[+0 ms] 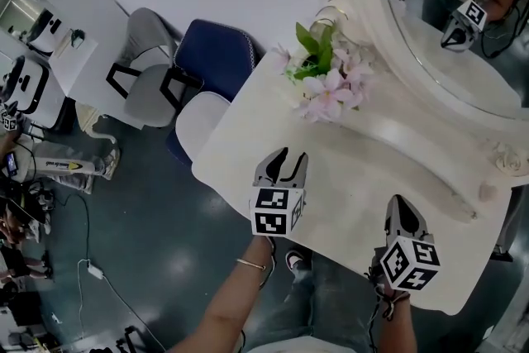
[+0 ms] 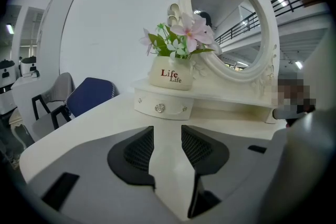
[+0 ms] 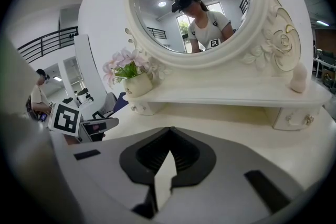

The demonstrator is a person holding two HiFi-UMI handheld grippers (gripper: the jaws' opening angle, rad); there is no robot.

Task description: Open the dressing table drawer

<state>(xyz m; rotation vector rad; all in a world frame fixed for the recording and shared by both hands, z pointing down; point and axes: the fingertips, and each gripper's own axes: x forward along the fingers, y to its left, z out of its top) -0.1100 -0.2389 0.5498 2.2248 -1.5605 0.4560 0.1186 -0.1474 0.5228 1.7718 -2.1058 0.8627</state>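
The drawer (image 2: 160,107) sits shut under the shelf (image 2: 220,96) at the back of the desk (image 2: 89,120), just below the flower pot (image 2: 169,73). Its long side runs left to right, and its knobbed front faces the left gripper (image 2: 168,131). It lies straight ahead of that gripper's spread, empty fingers (image 2: 137,152), clear of them. In the head view the flowers (image 1: 326,87) hide it. The right gripper (image 3: 169,132) has its fingers pressed together at the tips.

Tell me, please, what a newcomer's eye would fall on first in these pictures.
The oval mirror in its ornate cream frame stands out at the back of the cream dressing table. Next come pink flowers in a white pot at the left end of the raised shelf, above a small closed drawer. The left gripper, open, and the right gripper, shut, hover over the tabletop.
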